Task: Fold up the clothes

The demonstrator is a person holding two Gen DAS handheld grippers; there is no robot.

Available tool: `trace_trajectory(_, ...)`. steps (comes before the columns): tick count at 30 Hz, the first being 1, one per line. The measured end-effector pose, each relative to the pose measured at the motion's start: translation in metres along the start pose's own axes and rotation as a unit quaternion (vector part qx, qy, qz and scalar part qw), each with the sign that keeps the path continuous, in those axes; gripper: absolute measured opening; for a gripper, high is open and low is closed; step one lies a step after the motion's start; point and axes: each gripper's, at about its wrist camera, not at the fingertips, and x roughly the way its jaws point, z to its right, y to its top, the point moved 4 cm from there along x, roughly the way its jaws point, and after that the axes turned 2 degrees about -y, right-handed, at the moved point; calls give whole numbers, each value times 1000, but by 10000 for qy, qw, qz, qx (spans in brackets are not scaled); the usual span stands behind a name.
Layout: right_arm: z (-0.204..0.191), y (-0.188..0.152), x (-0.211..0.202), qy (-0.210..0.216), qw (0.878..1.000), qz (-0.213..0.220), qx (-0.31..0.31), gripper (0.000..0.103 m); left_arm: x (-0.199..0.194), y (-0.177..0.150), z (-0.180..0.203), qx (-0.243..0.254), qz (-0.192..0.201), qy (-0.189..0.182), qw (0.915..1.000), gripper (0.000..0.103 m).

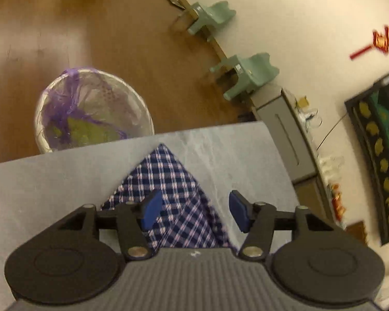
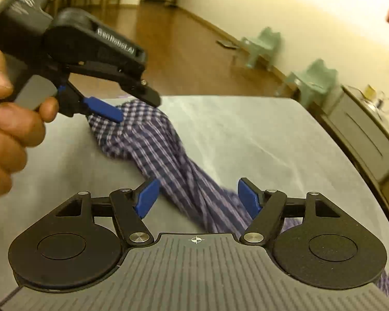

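A blue-and-white checked garment (image 2: 153, 140) is seen lying on the grey tabletop (image 2: 259, 140), drawn out into a twisted, rope-like length rather than spread flat. In the right wrist view, one end of the garment is bunched toward the far left part of the tabletop, and the length runs from there toward the camera, passing between the two blue pads of the right gripper (image 2: 198, 198) and continuing beneath its body to the lower right.

The jaws of the right gripper are held wide apart; cloth lies in the gap, but neither pad is seen pressing on it, and nothing is gripped.

The left gripper (image 1: 194, 211) is observed over the garment's bunched end, where a pointed corner of the checked cloth (image 1: 166, 178) extends away from it across the tabletop. Its jaws are likewise spread wide, with the cloth lying below and between the pads and not clamped. In the right wrist view the same tool is seen from the side, held by a hand (image 2: 10, 134) whose fingers (image 2: 20, 119) are wrapped around the handle; one blue pad is seen just above or against the cloth, and contact cannot be determined.

Beyond the garment, a lined waste bin (image 1: 90, 111) stands on the wooden floor (image 1: 116, 26) past the tabletop's far edge. Two pale green chairs (image 1: 249, 75) are noted along the wall.
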Motion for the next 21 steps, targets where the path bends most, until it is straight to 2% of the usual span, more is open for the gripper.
trace_trajectory(1, -5, 8, 10, 44, 9999, -32, -87, 68, -1, 3, 0, -43, 19, -114, 9999, 57)
trace_trajectory(3, -16, 24, 29, 132, 9995, -95, -261, 52, -2, 7, 0, -27, 44, -234, 9997, 57)
trace_trajectory(4, -22, 32, 39, 176, 9992, -127, -347, 35, -4, 9, -1, -20, 67, -282, 9996, 57)
trace_trajectory(7, -28, 47, 49, 351, 9979, -251, -481, 0, -13, 16, -6, 5, 145, -414, 9990, 58)
trace_trajectory(8, -28, 50, 46, 292, 9975, -261, -587, 0, -16, 19, -7, 13, 166, -465, 9988, 58)
trace_trajectory(10, -25, 56, 27, 225, 9979, 61, -606, 0, -18, 21, -10, 40, 107, -541, 9985, 58)
trace_trajectory(13, -36, 56, -8, 361, 9951, 656, -639, 0, -12, 16, -8, 374, -56, -308, 9988, 60)
trace_trajectory(14, -40, 56, -20, 407, 9934, 855, -649, 0, -11, 15, -13, 204, -55, -234, 9995, 60)
trace_trajectory(15, -47, 52, -18, 421, 9930, 806, -760, 0, -9, 15, -18, 35, -53, -160, 9999, 60)
trace_trajectory(16, -51, 51, -9, 320, 9932, 734, -846, 6, -7, 14, -22, -134, -52, -86, 9999, 60)
trace_trajectory(17, -55, 50, -1, 215, 9932, 662, -930, 32, -6, 14, -27, -294, -45, -20, 9996, 60)
trace_trajectory(19, -53, 58, 22, 54, 9954, 548, -781, 62, -14, 20, -33, -404, 73, -93, 9991, 60)
trace_trajectory(21, -49, 67, 44, 34, 9977, 428, -533, 63, -22, 27, -38, -514, 192, -165, 9984, 61)
